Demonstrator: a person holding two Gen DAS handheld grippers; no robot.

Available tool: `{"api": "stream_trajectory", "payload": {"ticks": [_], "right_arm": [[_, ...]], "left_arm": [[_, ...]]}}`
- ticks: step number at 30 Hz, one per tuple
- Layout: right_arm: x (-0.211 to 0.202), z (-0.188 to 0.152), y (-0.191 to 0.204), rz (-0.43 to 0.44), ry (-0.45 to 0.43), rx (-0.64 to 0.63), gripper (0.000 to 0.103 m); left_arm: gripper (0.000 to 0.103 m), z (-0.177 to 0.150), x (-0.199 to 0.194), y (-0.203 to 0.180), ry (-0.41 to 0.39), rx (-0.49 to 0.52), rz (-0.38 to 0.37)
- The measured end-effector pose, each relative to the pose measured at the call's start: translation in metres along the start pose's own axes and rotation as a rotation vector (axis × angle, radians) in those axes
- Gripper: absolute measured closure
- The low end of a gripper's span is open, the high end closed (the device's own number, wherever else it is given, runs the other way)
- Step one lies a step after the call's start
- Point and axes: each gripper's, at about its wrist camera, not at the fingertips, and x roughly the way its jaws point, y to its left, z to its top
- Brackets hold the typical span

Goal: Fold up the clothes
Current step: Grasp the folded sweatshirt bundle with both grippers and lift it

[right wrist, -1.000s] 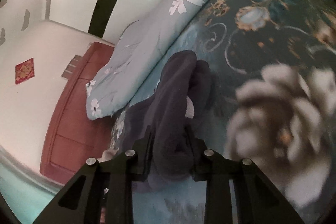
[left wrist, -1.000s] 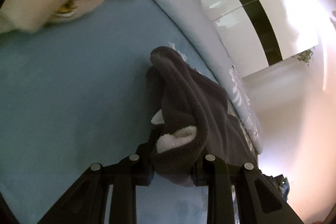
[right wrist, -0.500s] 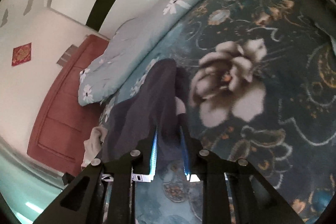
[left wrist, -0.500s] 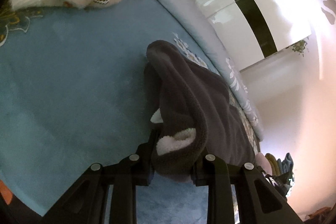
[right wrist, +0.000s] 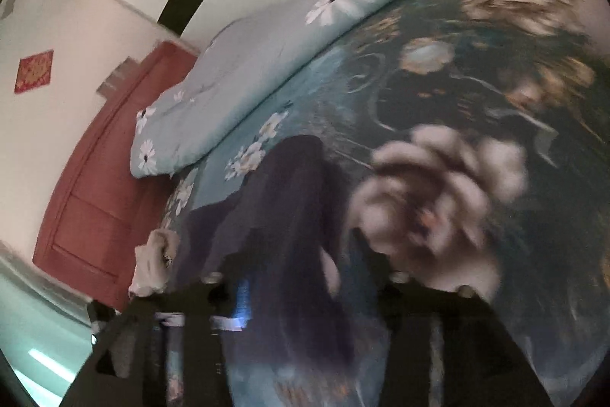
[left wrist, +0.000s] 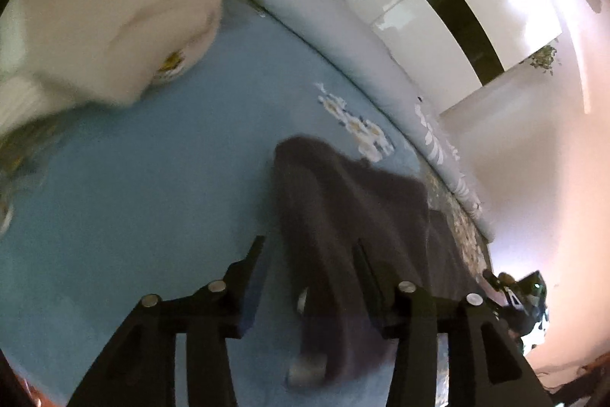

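Dark garment [right wrist: 289, 216] between seemingly parted tool [right wrist: 301, 246] fingers.

My bed [left wrist: 152, 178] carries the dark fleece garment [left wrist: 343, 216] centrally, a cream garment [left wrist: 106, 37] at ten o'clock, a floral quilt [left wrist: 324, 6] at twelve.

blue floral bedspread [left wrist: 152, 178]; rolled pale daisy-print quilt [right wrist: 267, 63]; red wooden door [right wrist: 95, 197]; white wall [left wrist: 533, 159]

One dark fleece garment [left wrist: 343, 216], one cream garment [left wrist: 106, 25], one floral quilt [right wrist: 267, 63], two grippers [left wrist: 309, 254] [right wrist: 301, 246], one red door [right wrist: 95, 197].
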Motion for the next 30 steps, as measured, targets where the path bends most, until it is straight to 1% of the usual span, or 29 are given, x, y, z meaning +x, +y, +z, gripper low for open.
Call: {"api": "stream_trajectory", "payload": {"ticks": [2, 6, 7, 9, 10, 12, 14, 16, 17, 18, 19, 20, 21, 22, 23, 24, 25, 27, 28, 30], "right_arm": [[0.028, 0.02, 0.003, 0.023, 0.058, -0.007, 0.04], [0.072, 0.046, -0.004, 0.009, 0.165, 0.003, 0.039], [0.079, 0.05, -0.005, 0.009, 0.185, 0.004, 0.039], [0.095, 0.055, -0.011, 0.037, 0.236, 0.029, 0.038], [0.099, 0.057, -0.013, 0.046, 0.243, 0.04, 0.038], [0.105, 0.061, -0.017, 0.064, 0.253, 0.06, 0.037], [0.103, 0.063, -0.015, 0.071, 0.239, 0.053, 0.037], [0.101, 0.066, -0.013, 0.077, 0.224, 0.044, 0.037], [0.101, 0.066, -0.011, 0.079, 0.227, 0.045, 0.039], [0.102, 0.066, -0.009, 0.083, 0.228, 0.043, 0.041], [0.103, 0.067, -0.007, 0.087, 0.229, 0.04, 0.049], [0.102, 0.067, -0.005, 0.082, 0.225, 0.028, 0.058], [0.102, 0.067, -0.002, 0.076, 0.22, 0.016, 0.064], [0.101, 0.068, 0.001, 0.07, 0.215, 0.003, 0.076], [0.1, 0.068, 0.003, 0.073, 0.21, -0.005, 0.084], [0.099, 0.068, 0.005, 0.078, 0.204, -0.013, 0.088], [0.096, 0.069, 0.009, 0.072, 0.194, -0.031, 0.092], [0.091, 0.07, 0.018, 0.059, 0.172, -0.07, 0.092], [0.088, 0.071, 0.022, 0.065, 0.159, -0.083, 0.093], [0.075, 0.078, 0.033, 0.103, 0.1, -0.101, 0.093]], "left_arm": [[0.049, 0.022, 0.023, 0.002, 0.075, 0.013, -0.003], [0.049, 0.046, 0.062, 0.012, 0.195, -0.017, 0.0], [0.048, 0.048, 0.067, 0.013, 0.214, -0.017, -0.012], [0.042, 0.049, 0.08, 0.012, 0.253, -0.011, -0.038], [0.041, 0.05, 0.086, 0.011, 0.273, -0.008, -0.05], [0.041, 0.052, 0.092, 0.012, 0.279, -0.02, -0.068], [0.043, 0.053, 0.09, 0.014, 0.253, -0.036, -0.094], [0.045, 0.054, 0.087, 0.01, 0.226, -0.029, -0.114], [0.052, 0.053, 0.086, 0.007, 0.22, -0.016, -0.122], [0.06, 0.052, 0.084, 0.003, 0.215, 0.004, -0.108], [0.063, 0.051, 0.082, 0.0, 0.21, 0.025, -0.09], [0.07, 0.051, 0.08, -0.003, 0.198, 0.041, -0.076], [0.08, 0.051, 0.078, -0.006, 0.185, 0.055, -0.063], [0.081, 0.05, 0.074, -0.008, 0.168, 0.063, -0.057], [0.085, 0.05, 0.07, -0.01, 0.149, 0.071, -0.052], [0.089, 0.05, 0.066, -0.013, 0.13, 0.077, -0.054], [0.09, 0.05, 0.063, -0.016, 0.111, 0.086, -0.062], [0.091, 0.052, 0.051, -0.025, 0.059, 0.109, -0.092], [0.091, 0.053, 0.042, -0.03, 0.025, 0.125, -0.115], [0.091, 0.056, 0.024, -0.041, -0.045, 0.158, -0.161]]}}
